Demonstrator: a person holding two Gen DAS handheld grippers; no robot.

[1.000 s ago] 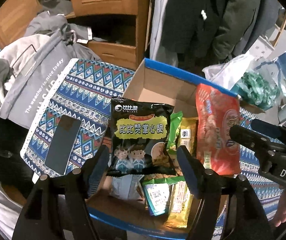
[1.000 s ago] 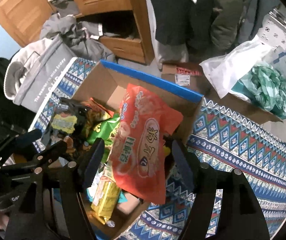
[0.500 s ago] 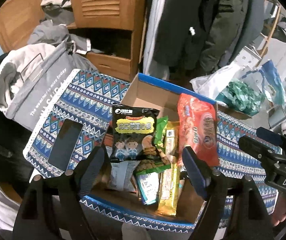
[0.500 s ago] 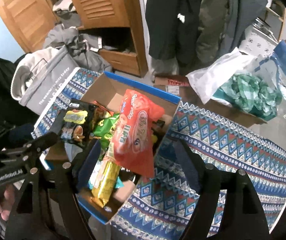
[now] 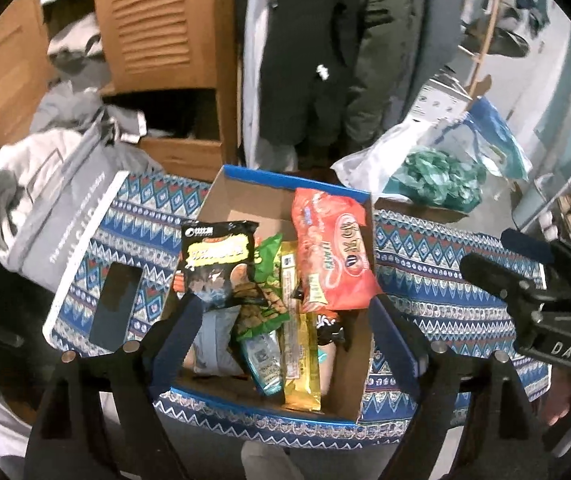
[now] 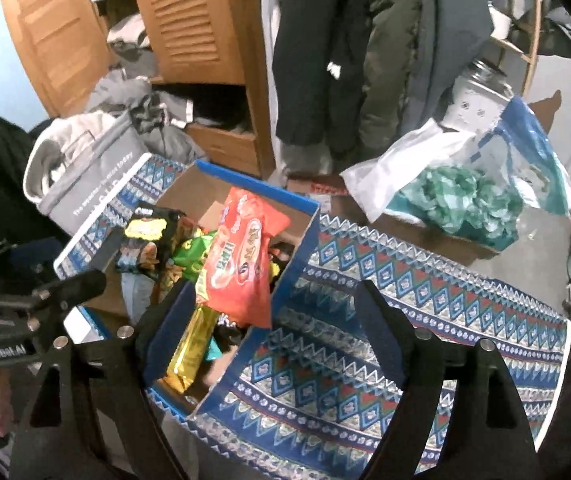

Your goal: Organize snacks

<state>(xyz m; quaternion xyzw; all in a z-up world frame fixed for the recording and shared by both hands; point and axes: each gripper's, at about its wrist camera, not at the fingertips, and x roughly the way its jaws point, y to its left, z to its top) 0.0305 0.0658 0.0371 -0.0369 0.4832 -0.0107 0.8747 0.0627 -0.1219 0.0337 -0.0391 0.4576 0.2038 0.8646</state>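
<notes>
both grippers hang wide open and empty, left gripper (image 5: 285, 328) framing the cardboard box (image 5: 285, 196) of upright snacks (orange bag (image 5: 331, 256) rightmost); packing looks finished, next just withdraw, right gripper (image 6: 273, 316) too.

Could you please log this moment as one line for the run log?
left gripper: open, empty | right gripper: open, empty | snacks: upright in cardboard box | red bag: rightmost | black bag: leftmost

Snack packets (image 5: 285, 280) fill the cardboard box (image 5: 245, 196).
</notes>
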